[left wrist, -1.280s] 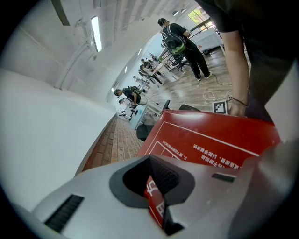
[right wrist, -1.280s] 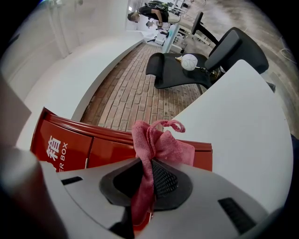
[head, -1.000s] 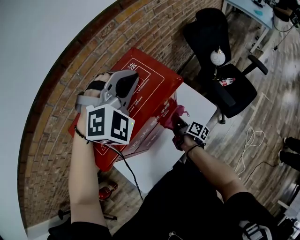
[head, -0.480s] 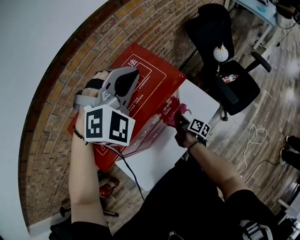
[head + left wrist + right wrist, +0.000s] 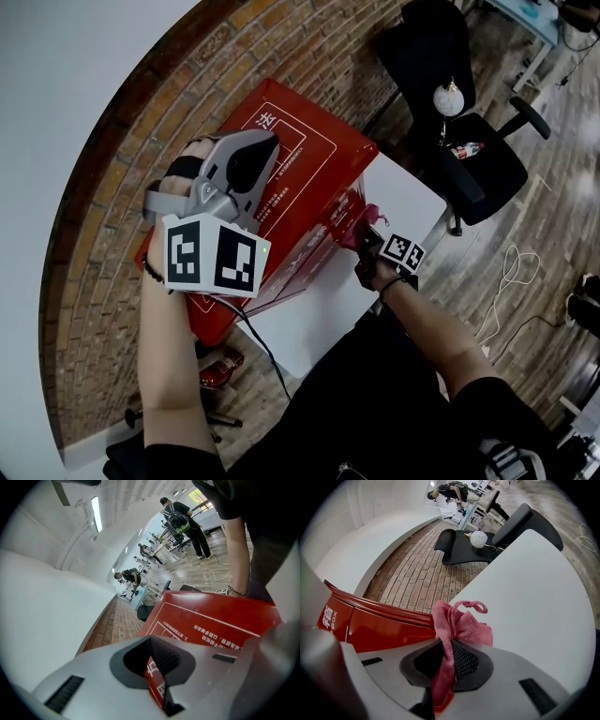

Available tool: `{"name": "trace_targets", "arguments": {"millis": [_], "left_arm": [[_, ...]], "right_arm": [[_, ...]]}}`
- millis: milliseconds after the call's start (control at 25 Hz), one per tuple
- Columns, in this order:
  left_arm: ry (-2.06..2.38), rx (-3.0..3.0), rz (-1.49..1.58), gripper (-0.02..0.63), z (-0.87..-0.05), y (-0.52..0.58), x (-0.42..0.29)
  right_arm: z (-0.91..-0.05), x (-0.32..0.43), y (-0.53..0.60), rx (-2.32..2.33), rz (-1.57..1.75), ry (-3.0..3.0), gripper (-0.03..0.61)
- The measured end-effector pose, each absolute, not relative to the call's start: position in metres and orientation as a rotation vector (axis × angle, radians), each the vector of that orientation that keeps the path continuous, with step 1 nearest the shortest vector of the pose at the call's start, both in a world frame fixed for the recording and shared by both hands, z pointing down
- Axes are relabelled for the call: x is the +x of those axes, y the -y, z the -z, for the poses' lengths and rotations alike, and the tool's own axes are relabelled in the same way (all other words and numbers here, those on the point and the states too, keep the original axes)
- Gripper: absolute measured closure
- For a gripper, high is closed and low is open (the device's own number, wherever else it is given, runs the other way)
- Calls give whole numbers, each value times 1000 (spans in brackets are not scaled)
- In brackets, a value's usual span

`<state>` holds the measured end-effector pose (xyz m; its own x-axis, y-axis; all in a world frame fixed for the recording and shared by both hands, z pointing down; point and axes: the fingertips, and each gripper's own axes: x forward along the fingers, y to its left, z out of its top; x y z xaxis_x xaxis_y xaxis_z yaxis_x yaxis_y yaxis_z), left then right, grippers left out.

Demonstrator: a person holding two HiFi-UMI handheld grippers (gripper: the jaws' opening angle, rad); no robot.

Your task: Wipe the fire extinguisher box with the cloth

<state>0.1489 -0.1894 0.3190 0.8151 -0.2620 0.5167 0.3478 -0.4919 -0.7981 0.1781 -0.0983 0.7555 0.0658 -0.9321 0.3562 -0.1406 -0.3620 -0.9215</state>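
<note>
Right claw (image 5: 446,656) is pinching the bunched pink terry cloth (image 5: 457,623) tight, a loop of it poking out ahead of the jaws. The cloth sits at the near upper edge of the glossy red metal fire extinguisher box (image 5: 309,159), which stands against the brick wall (image 5: 103,234), just beside the white tabletop (image 5: 309,314). To do this stroke well I'd press the wad flat against the side panel, not just its tip, and run it in overlapping passes. Left claw (image 5: 265,153) is pressed together, nothing in it, lying on the lid and tipped down, steadying the box, I think. My right forearm reaches low and forward, claw angled slightly down at the panel
</note>
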Motion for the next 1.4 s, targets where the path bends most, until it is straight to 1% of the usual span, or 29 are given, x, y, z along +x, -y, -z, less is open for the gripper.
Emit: {"name": "trace_targets", "arguments": {"millis": [1400], "left_arm": [[60, -1954, 731, 586, -320, 190, 149]], "right_arm": [[-844, 177, 98, -1755, 1544, -1039, 514]]}}
